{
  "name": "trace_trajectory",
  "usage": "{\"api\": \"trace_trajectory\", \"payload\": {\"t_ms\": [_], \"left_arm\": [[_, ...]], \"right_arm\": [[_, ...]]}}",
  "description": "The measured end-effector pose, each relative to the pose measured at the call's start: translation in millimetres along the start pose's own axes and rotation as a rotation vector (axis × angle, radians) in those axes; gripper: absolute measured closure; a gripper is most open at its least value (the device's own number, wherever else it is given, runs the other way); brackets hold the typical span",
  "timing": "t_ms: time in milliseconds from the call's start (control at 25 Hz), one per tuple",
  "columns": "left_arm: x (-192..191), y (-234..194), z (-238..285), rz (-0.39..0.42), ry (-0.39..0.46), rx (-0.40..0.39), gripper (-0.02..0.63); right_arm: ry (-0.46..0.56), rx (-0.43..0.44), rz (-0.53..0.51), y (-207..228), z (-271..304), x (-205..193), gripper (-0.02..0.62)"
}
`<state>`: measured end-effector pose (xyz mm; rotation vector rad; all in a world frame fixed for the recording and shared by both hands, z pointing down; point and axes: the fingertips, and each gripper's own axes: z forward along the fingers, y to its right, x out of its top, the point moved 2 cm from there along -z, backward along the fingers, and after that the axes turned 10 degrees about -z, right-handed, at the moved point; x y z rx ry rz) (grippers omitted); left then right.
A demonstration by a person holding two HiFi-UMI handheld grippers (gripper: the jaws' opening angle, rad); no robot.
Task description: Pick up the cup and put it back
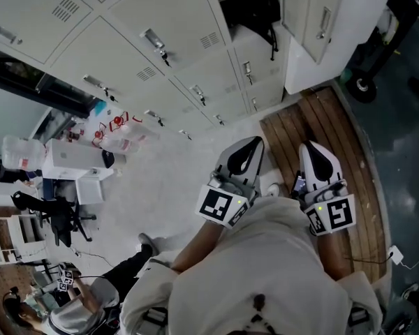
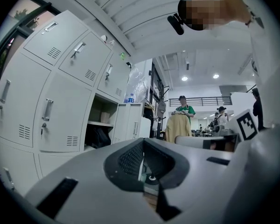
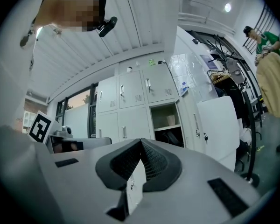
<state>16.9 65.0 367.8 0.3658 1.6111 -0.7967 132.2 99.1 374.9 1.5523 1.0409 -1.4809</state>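
Before the open locker (image 3: 158,117), I hold left gripper (image 1: 250,142) and right gripper (image 1: 313,148) level, both clenched on nothing. A pale cup (image 3: 171,120) stands on its shelf, well apart from them. This fits a cup returned or one awaiting pickup; steady, level hands suit either.

Nothing I can read right now: the red print on the plastic bags (image 1: 119,128), far left, is too blurred.

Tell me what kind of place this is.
Probably a locker area at the edge of a shared workshop or lab: a wall of grey metal lockers, one compartment standing open, and people among desks farther back.
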Motion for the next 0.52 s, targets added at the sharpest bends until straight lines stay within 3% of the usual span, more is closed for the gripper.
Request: {"api": "trace_trajectory", "payload": {"t_ms": [520], "left_arm": [[-5,-1,3,-0.01,-0.007,-0.002,0.598]], "right_arm": [[-0.043,-0.028,0.025,5,-4,-13,0.571]]}}
